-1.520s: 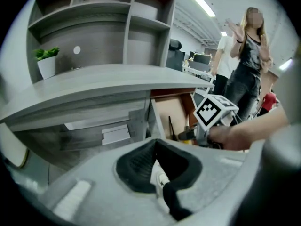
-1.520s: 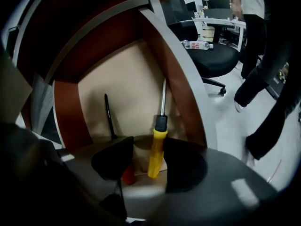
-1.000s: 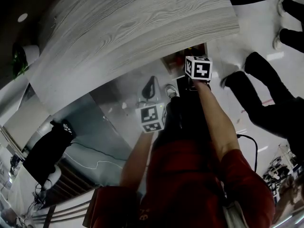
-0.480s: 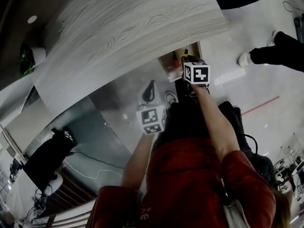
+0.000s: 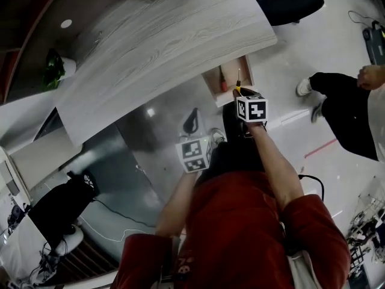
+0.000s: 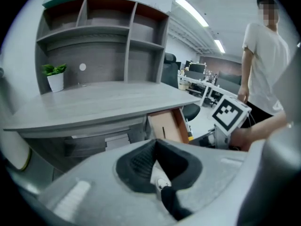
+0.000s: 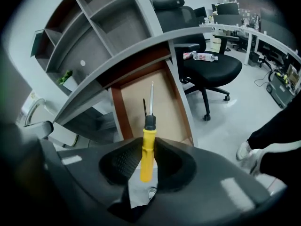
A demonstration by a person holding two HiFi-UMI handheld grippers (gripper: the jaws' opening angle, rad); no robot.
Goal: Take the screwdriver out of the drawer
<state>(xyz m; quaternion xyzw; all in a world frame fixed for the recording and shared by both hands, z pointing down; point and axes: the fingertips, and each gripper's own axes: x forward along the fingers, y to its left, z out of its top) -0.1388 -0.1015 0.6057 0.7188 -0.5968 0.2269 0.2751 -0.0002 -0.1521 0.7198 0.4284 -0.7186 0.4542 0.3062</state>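
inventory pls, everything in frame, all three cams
desk: 1, grey wood grain, ahead of the person
shelf unit: 1, grey, at the desk's back
drawer: 1, tan inside, open under the desk
screwdriver: 1, yellow handle, held over the drawer
slim item: 1, reddish, lying in the drawer; too small to name
potted plant: 1, green, white pot, on the desk
office chair: 1 nearby, black, beside the desk
bottle: 1, clear with label, on the chair seat
bystander: 1, white shirt, at the right
left gripper: grey, jaws together, empty
right gripper: dark grey, closed on the screwdriver handle
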